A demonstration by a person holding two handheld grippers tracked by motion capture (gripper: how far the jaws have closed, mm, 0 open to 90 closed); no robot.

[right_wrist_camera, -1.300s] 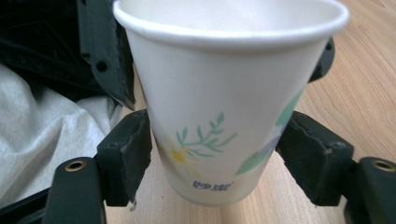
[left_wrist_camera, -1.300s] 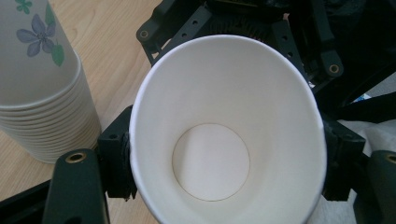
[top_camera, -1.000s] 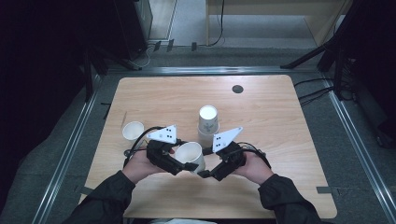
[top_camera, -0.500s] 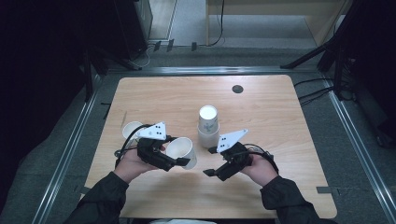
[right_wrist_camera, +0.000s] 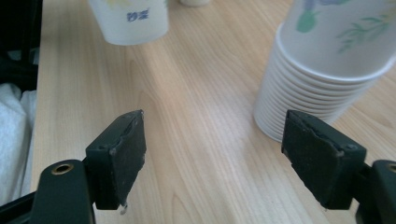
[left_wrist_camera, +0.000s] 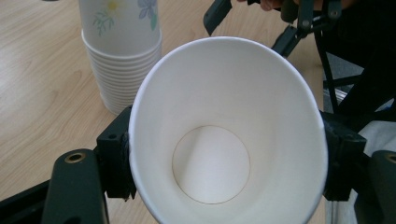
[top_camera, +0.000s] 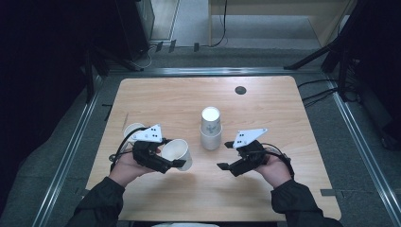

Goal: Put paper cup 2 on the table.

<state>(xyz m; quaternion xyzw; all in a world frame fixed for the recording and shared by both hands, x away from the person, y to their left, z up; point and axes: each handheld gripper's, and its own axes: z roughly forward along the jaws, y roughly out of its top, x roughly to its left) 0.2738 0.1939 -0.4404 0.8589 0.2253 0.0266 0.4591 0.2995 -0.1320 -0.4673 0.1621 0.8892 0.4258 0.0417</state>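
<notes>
My left gripper (top_camera: 176, 160) is shut on a white paper cup (top_camera: 179, 152), held tilted above the table with its mouth towards the hand. In the left gripper view the jaws press on both sides of the cup (left_wrist_camera: 224, 93) near its rim. An upside-down stack of flowered cups (top_camera: 211, 128) stands at mid-table, to the right of the held cup. On the other side of that stack, nearer the front, my right gripper (top_camera: 226, 165) is open. Its jaws (right_wrist_camera: 215, 154) have only bare wood between them, with the stack (right_wrist_camera: 327, 65) just beyond the right jaw.
A single white cup (top_camera: 134, 129) stands on the table (top_camera: 179, 99) behind my left hand. A dark round hole (top_camera: 240, 90) sits near the table's far edge. Metal rails run along both sides of the table, with cables on the floor beyond.
The hands have drawn apart from the front middle. My left gripper has carried the cup to the left, and my right gripper has moved right with nothing in it.
</notes>
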